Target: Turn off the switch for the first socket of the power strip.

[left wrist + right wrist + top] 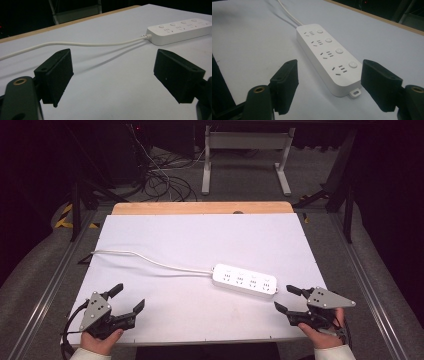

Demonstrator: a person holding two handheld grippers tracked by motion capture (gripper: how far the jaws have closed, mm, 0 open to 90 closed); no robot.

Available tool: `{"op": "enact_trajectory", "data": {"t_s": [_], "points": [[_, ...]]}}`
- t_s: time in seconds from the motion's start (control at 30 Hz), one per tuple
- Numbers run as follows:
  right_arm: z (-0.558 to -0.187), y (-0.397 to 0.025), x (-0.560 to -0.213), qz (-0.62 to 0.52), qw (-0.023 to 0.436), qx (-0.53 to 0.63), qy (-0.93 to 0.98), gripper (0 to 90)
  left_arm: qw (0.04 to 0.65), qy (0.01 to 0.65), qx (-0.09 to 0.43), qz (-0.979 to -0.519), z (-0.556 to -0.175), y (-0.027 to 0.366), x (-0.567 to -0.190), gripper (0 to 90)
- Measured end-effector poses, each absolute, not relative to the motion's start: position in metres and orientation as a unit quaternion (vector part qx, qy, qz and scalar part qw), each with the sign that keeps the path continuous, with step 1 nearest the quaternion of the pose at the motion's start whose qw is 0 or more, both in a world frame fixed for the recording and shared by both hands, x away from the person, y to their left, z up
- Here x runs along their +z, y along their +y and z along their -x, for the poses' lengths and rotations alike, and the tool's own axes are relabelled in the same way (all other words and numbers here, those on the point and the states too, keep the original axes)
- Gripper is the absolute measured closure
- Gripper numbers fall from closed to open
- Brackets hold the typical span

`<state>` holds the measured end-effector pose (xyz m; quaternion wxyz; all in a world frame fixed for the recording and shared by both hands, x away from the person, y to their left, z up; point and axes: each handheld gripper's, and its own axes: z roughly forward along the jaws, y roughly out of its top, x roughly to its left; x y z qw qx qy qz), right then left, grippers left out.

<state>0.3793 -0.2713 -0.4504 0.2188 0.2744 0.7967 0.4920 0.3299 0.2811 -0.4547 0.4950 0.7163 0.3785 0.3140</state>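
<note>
The right gripper [287,298] is hovering wide open and empty, with the power strip [244,280] lying just ahead of it on the table [200,235]. The left gripper [129,297], equally open and empty, is waiting well apart from the strip. This looks like the approach step; next, the right gripper probably needs to close in on the strip's near end.

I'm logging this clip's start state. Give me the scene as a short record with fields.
surface: white table
item: white power strip, four sockets, lying flat
cord: white cord runs from the strip toward the table's left edge
left gripper: open, holds nothing, near corner
right gripper: open, holds nothing, just short of the strip's end
contact: none
</note>
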Motion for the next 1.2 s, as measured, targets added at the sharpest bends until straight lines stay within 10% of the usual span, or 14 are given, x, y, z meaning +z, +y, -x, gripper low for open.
{"op": "enact_trajectory", "data": {"t_s": [1.2], "points": [[-0.389,-0.257,-0.425,-0.252,0.195,0.472,0.822,40.0,0.483,0.363,0.349,-0.717,-0.323,0.277,-0.452,16.1]]}}
